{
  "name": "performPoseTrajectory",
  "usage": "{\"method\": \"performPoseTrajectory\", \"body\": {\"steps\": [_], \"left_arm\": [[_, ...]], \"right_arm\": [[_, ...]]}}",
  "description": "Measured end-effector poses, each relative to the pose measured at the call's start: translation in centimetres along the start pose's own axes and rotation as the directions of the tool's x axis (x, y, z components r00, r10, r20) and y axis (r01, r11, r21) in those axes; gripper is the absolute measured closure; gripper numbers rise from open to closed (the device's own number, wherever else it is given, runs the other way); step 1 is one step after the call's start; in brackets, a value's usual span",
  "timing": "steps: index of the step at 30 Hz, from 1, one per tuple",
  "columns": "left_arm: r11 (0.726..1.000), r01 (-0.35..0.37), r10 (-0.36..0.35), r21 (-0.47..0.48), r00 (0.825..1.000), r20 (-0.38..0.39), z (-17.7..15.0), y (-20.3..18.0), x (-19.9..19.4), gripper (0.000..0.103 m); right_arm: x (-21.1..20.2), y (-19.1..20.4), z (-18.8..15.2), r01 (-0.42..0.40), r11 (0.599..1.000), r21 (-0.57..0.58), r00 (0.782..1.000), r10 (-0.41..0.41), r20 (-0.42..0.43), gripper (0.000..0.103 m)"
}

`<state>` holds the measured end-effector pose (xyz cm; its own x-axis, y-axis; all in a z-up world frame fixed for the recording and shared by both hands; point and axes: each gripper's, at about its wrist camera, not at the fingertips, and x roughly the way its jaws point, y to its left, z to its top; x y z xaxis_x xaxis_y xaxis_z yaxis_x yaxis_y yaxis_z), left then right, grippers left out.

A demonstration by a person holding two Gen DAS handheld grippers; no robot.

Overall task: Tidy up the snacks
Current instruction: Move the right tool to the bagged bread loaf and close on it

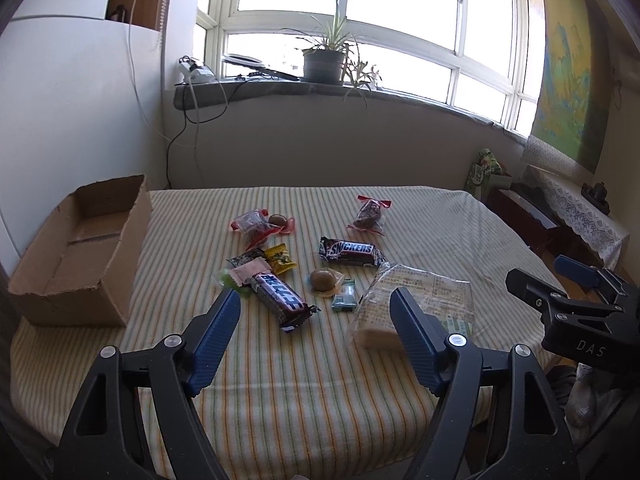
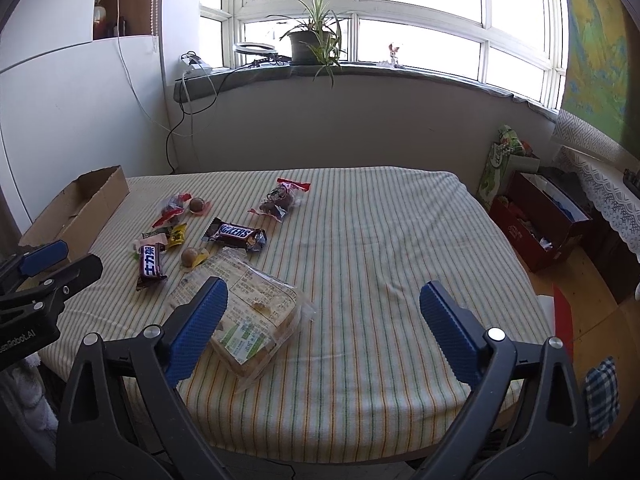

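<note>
Snacks lie scattered on a striped cloth table (image 1: 304, 384). My left gripper (image 1: 316, 300) hovers open over the near side, nothing between its pads. Just beyond it lies a dark chocolate bar with a blue label (image 1: 280, 294), then a Snickers bar (image 1: 350, 252), a round brown candy (image 1: 324, 280), a small green packet (image 1: 345, 300) and a yellow packet (image 1: 281, 258). A clear pack of bread (image 2: 248, 308) lies by the left finger of my right gripper (image 2: 324, 286), which is open and empty. An open cardboard box (image 1: 80, 248) stands at the table's left edge.
Red-wrapped sweets (image 1: 256, 222) and a clear bag with a red bow (image 1: 370, 214) lie farther back. A wall and a window sill with a potted plant (image 2: 308, 46) rise behind the table. A red box (image 2: 536, 224) sits on the floor at the right.
</note>
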<state>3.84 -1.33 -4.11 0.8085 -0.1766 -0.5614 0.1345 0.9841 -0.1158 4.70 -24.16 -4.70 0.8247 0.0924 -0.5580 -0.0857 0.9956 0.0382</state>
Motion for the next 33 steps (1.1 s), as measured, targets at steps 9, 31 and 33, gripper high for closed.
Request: {"method": "performPoseTrajectory", "body": {"steps": [9, 31, 33], "left_arm": [[0.989, 0.122, -0.129, -0.082, 0.988, -0.084, -0.2, 1.0, 3.1, 0.03], [0.935, 0.326, -0.351, -0.138, 0.899, -0.26, -0.8, -0.7, 9.8, 0.052], [0.934, 0.332, -0.357, -0.135, 0.897, -0.261, -0.7, -0.7, 9.9, 0.053]], "right_arm": [[2.5, -1.3, -1.0, -0.135, 0.988, 0.074, 0.985, 0.142, -0.101, 0.015], [8.4, -0.7, -3.2, -0.385, 0.878, 0.284, 0.851, 0.457, -0.259, 0.05], [8.6, -0.7, -3.2, -0.39, 0.877, 0.281, 0.848, 0.461, -0.261, 0.05]]}}
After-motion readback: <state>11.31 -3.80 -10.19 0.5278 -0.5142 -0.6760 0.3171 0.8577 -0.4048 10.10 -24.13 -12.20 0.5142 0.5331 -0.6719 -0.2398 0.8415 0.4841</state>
